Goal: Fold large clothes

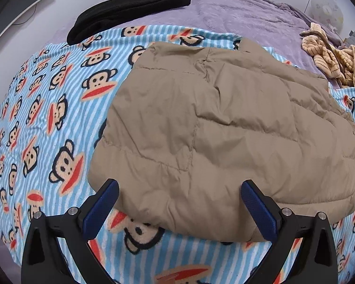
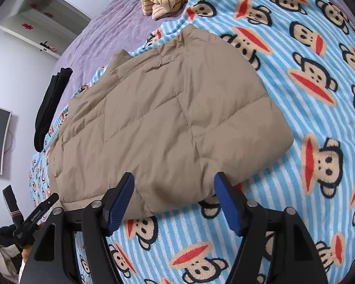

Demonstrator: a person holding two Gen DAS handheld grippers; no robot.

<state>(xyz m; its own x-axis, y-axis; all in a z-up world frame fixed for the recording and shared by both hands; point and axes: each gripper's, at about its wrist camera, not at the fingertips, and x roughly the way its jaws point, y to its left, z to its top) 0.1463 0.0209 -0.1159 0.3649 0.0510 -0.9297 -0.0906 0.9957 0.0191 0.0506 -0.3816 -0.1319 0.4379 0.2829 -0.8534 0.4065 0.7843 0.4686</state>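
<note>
A tan quilted puffer jacket (image 1: 224, 127) lies folded in a rough rectangle on a blue striped monkey-print blanket (image 1: 47, 118). It also shows in the right wrist view (image 2: 168, 123). My left gripper (image 1: 179, 189) is open, its blue pads on either side of the jacket's near edge, holding nothing. My right gripper (image 2: 174, 182) is open too, its fingers straddling the near edge of the jacket from the other end. Part of the left gripper (image 2: 30, 220) shows at the lower left of the right wrist view.
A folded black garment (image 1: 127, 9) lies at the far left of the purple bedspread (image 1: 243, 11). A crumpled tan striped garment (image 1: 336, 56) lies at the far right. A monitor (image 1: 14, 4) hangs on the wall to the left.
</note>
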